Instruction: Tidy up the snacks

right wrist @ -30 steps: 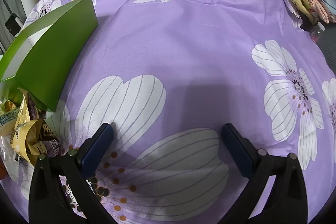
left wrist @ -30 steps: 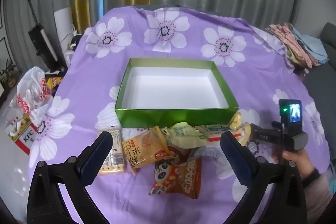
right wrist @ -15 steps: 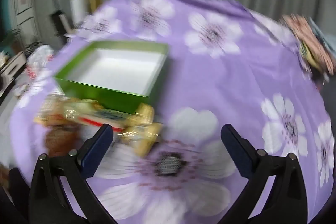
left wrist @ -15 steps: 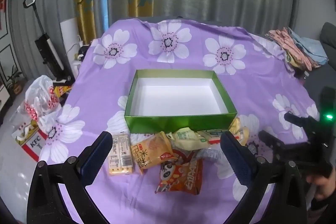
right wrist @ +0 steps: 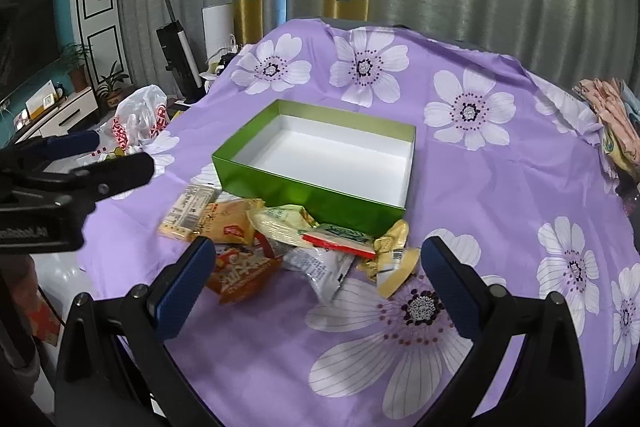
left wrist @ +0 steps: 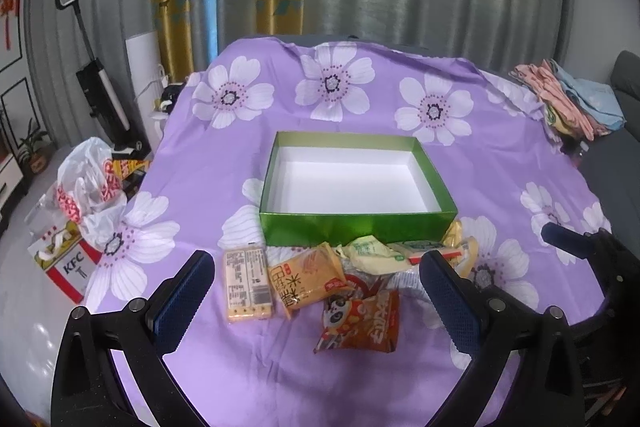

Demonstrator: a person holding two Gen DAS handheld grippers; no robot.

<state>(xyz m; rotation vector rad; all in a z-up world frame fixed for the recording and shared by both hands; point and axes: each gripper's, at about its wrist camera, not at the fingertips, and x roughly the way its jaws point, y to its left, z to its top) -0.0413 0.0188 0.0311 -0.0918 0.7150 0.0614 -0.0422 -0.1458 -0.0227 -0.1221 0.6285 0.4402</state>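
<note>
Both tools have risen and pulled back from the cloth: 1.0 s ago the right hand-held gripper [right wrist: 312,287] pointed down at bare purple fabric just off the box's corner, and it now looks across the whole snack pile. The left hand-held gripper [left wrist: 312,297] has also lifted, so the green box [left wrist: 356,223] sits farther ahead of it. Both stand with jaws spread wide and nothing between them.

The snacks lie in a loose heap on the bench, directly ahead of both tools and against the box's near wall. Just ahead of the left tool's left finger is a pale cracker pack [left wrist: 248,285]; between its fingers lie a yellow rice-cake packet [left wrist: 304,277] and an orange panda bag [left wrist: 362,321]. A green-and-red packet [right wrist: 340,237] lies ahead of the right tool, overlapping other wrappers.

The box is empty, so sorting has not begun. The raised view reads as a survey before choosing a 1st snack.
</note>
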